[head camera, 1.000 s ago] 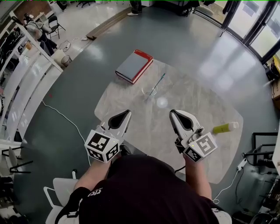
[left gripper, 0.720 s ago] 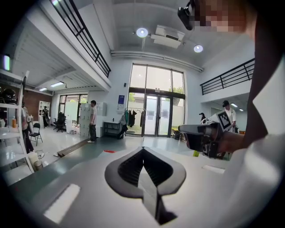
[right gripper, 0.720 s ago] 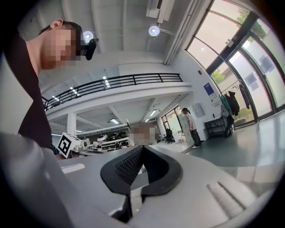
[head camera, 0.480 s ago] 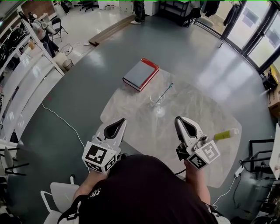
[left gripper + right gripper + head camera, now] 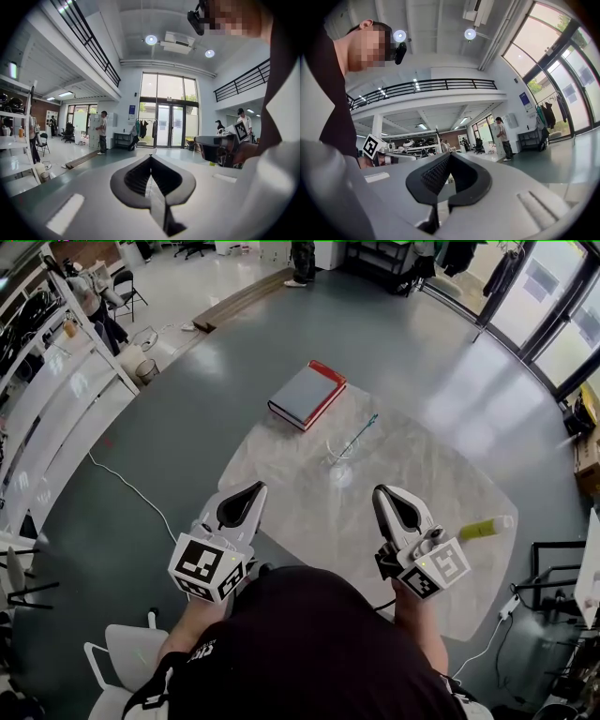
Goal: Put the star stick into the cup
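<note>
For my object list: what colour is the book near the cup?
The book is grey with a red edge; the head view shows it best.

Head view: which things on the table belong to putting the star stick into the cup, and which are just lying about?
Part of the job: star stick; clear cup; left gripper; right gripper.
Lying about: red-edged book; yellow-green tube.
</note>
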Tool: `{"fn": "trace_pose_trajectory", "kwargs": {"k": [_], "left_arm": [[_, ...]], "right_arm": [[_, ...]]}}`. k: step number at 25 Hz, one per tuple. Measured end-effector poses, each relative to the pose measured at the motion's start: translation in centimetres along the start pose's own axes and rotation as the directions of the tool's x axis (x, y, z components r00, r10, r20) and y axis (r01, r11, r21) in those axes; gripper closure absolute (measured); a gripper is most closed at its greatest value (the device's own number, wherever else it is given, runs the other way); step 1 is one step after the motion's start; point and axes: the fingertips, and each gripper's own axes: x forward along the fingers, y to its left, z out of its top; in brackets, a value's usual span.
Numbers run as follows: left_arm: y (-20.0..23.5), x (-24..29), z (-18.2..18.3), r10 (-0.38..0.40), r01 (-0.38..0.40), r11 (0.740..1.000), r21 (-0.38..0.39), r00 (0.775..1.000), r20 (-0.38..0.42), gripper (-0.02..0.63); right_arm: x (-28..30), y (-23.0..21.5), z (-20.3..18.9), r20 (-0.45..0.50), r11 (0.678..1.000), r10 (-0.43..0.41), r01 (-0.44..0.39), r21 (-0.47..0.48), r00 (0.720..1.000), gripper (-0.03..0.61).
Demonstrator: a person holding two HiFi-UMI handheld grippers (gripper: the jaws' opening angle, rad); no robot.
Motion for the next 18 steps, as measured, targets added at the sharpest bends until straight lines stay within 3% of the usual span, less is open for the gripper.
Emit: {"fn": "trace_pose_trajectory", "kwargs": {"k": [6,18], "left_arm": [[0.8,0.1,0.8,0.019,-0.019,1.000,-0.008,1.000,0.019,0.611],[-1.6,1.2,2.3,-0.029,0.029,1.000,0.005,0.998,0.049,0.611]], "right_arm": [[0.0,-0.5,-1.0,-0.030,1.000,-0.007,0.007,0.019,1.000,0.568],[1.0,1.7,-2.4,-0.015,0.999,0.026,-0.026,0.032,1.000,0.568]]}}
